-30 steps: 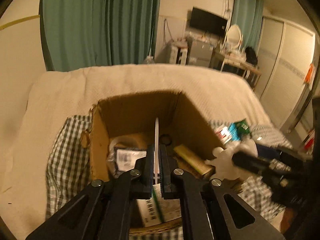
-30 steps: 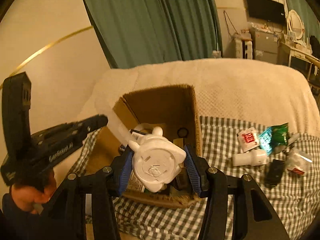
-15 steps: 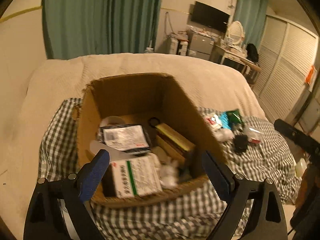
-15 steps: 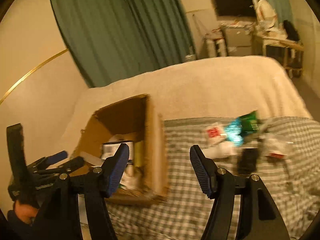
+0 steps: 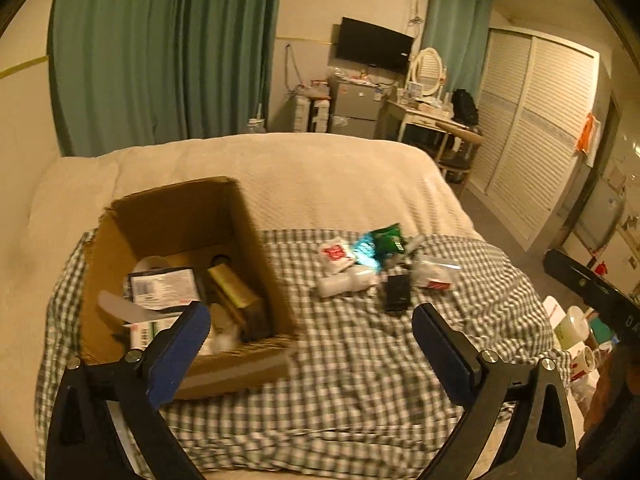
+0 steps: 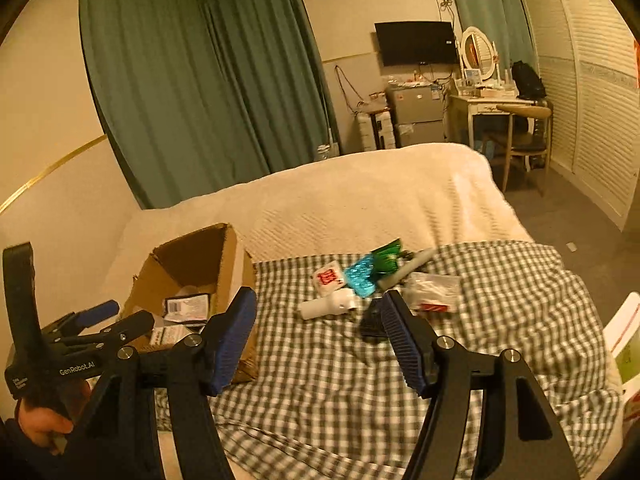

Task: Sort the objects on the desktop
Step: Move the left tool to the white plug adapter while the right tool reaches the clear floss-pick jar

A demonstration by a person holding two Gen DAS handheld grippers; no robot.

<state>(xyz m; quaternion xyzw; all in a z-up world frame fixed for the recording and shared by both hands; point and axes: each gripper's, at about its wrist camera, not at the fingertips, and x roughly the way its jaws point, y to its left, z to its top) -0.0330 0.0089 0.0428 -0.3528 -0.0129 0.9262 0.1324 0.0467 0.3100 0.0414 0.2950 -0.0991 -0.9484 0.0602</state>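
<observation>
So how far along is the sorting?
Partly done: the box already holds several items. Both the left gripper and right gripper are open and empty. Left on the cloth: white bottle, black item, packets and a bag.

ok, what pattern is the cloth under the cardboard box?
Green-and-white gingham check cloth, spread under the open brown cardboard box; clearest in the right wrist view.
</observation>
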